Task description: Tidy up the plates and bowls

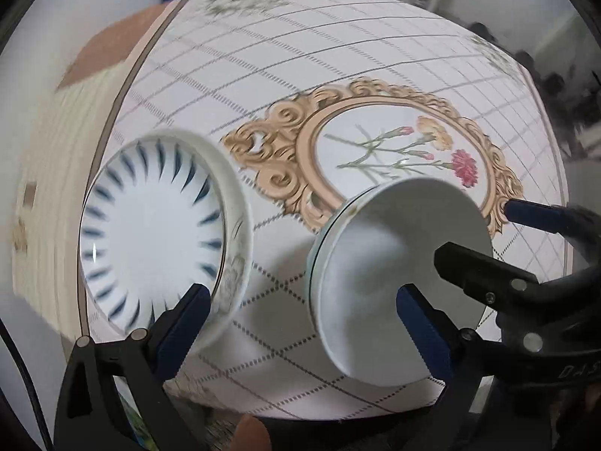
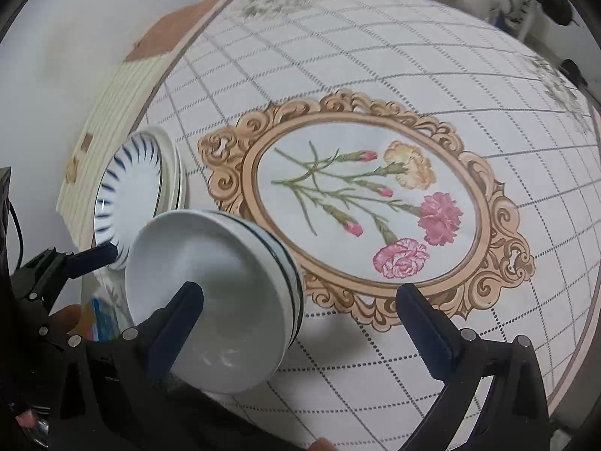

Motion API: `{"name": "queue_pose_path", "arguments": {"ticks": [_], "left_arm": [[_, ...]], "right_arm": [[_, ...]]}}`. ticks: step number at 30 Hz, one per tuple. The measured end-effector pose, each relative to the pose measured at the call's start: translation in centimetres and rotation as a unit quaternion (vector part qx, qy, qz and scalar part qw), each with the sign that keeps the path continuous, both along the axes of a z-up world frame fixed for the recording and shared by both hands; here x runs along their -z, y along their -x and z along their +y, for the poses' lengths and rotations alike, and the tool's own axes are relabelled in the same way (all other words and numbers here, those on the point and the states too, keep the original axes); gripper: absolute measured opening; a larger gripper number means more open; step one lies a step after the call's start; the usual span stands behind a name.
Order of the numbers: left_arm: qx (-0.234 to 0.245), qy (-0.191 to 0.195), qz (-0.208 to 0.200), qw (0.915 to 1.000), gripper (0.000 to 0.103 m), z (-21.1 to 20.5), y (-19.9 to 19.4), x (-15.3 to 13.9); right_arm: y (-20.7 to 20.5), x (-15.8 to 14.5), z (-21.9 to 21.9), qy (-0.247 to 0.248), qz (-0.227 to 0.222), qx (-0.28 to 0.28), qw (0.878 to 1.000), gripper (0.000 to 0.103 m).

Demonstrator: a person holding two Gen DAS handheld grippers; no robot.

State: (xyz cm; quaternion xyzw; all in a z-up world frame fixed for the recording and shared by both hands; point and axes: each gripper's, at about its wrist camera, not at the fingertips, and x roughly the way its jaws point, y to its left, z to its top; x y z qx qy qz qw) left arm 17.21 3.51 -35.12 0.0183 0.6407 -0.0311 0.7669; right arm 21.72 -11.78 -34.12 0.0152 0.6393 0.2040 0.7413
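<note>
Porcelain dominates both views: I see a stack of glossy plates, the top one rayed with dark blue strokes, sitting just left of the gilt-scroll oval medallion printed on the checked tablecloth. Nearer me than the medallion stands a stack of smooth white bowls with dark rim lines; the top bowl looks empty (only a faint sheen at its bottom). My right gripper hangs wide, its left pad over the bowl's interior, the other pad over the cloth. My left gripper is wide too, one blue pad at the plates' near edge, the other over the bowls. Only the left view shows the right gripper's fingers reaching across the bowls towards the medallion.
</note>
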Motion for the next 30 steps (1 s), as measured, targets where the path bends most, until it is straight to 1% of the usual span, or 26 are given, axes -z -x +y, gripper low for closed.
{"name": "queue_pose_path", "arguments": {"ticks": [1,3,5,6,8,10,11,13,14,16,20,22,25,28,30], "left_arm": [[0.015,-0.010,-0.005,0.9998,0.102,-0.2,-0.3,0.1],[0.043,-0.010,-0.012,0.9990,0.102,-0.3,-0.7,0.0],[0.071,-0.024,-0.008,0.9972,0.102,-0.5,-1.3,0.2],[0.087,-0.026,-0.007,0.9958,0.102,-0.7,-1.6,0.3],[0.114,-0.020,0.015,0.9932,0.102,-0.8,-2.3,0.9],[0.135,-0.001,0.047,0.9897,0.101,-0.8,-3.0,1.7],[0.145,0.009,0.063,0.9875,0.101,-0.7,-3.5,2.3],[0.157,0.028,0.098,0.9823,0.101,-0.5,-4.2,3.7],[0.164,0.030,0.115,0.9793,0.101,-0.4,-4.6,4.4],[0.173,0.033,0.120,0.9770,0.103,-0.3,-5.0,4.6],[0.177,0.038,0.139,0.9736,0.103,-0.1,-6.1,4.6],[0.177,0.038,0.144,0.9728,0.103,-0.1,-6.4,4.6],[0.182,0.032,0.156,0.9702,0.103,-0.4,-6.5,4.6],[0.209,0.020,0.156,0.9652,0.102,-1.2,-6.7,3.9],[0.240,0.012,0.151,0.9589,0.102,-2.4,-6.7,3.0]], "right_arm": [[0.1,0.0,-0.4,-0.006,-0.001,0.010,1.000,0.103],[0.3,0.9,-0.3,-0.018,0.008,0.023,1.000,0.103],[0.4,1.7,-0.8,-0.043,0.025,0.043,0.998,0.103],[0.4,2.4,-0.9,-0.056,0.041,0.051,0.996,0.103],[0.3,3.9,-1.3,-0.087,0.081,0.069,0.991,0.103],[0.4,5.3,-1.6,-0.106,0.114,0.085,0.984,0.103],[0.4,6.2,-1.7,-0.121,0.134,0.096,0.979,0.103],[0.6,7.4,-2.0,-0.132,0.151,0.112,0.973,0.103],[0.6,8.1,-2.1,-0.141,0.160,0.118,0.970,0.103],[0.7,9.2,-2.2,-0.151,0.179,0.125,0.964,0.103],[0.8,11.2,-2.6,-0.202,0.216,0.154,0.943,0.103],[0.8,11.8,-2.8,-0.208,0.221,0.164,0.939,0.103],[0.8,11.7,-2.8,-0.212,0.224,0.166,0.937,0.103],[0.8,11.4,-3.0,-0.208,0.222,0.167,0.938,0.103],[0.9,10.9,-3.3,-0.201,0.216,0.171,0.940,0.103]]}}
